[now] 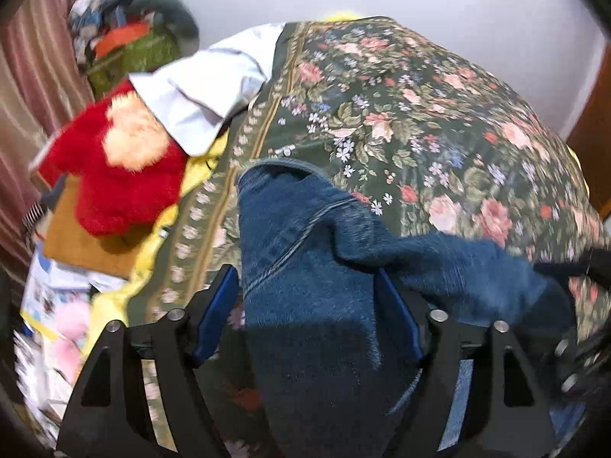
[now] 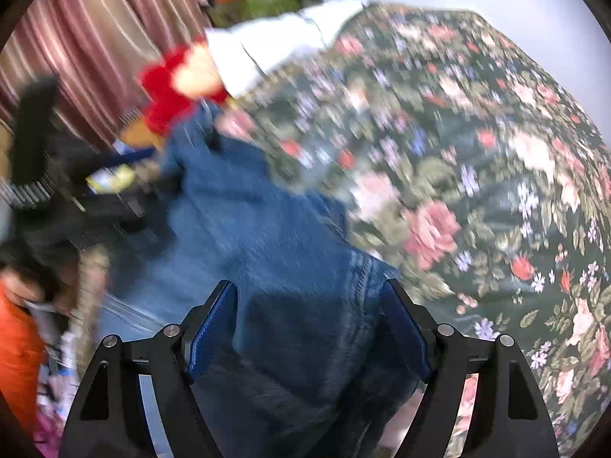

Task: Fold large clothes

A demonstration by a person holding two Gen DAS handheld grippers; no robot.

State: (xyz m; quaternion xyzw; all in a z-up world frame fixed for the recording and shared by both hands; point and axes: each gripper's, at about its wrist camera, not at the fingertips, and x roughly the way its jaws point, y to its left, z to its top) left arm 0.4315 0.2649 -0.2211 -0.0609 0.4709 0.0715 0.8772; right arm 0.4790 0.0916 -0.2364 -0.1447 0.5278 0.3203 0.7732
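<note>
A pair of blue jeans (image 1: 305,252) hangs over the floral bedspread (image 1: 420,114). My left gripper (image 1: 305,305) is shut on the jeans, with thick denim bunched between its blue pads (image 1: 219,305). The cloth runs off to the right toward the other gripper, which shows dark at the right edge. In the right wrist view, my right gripper (image 2: 309,324) is shut on the jeans (image 2: 275,229) too, with denim filling the gap between its pads (image 2: 214,328). The jeans stretch away to the upper left over the bedspread (image 2: 477,152). This view is blurred.
A white garment (image 1: 206,87) lies at the bed's far left corner, next to a red plush toy (image 1: 114,175). A green basket (image 1: 141,53) of clutter stands behind by the striped curtain (image 1: 34,76). Boxes and papers (image 1: 57,297) lie on the left.
</note>
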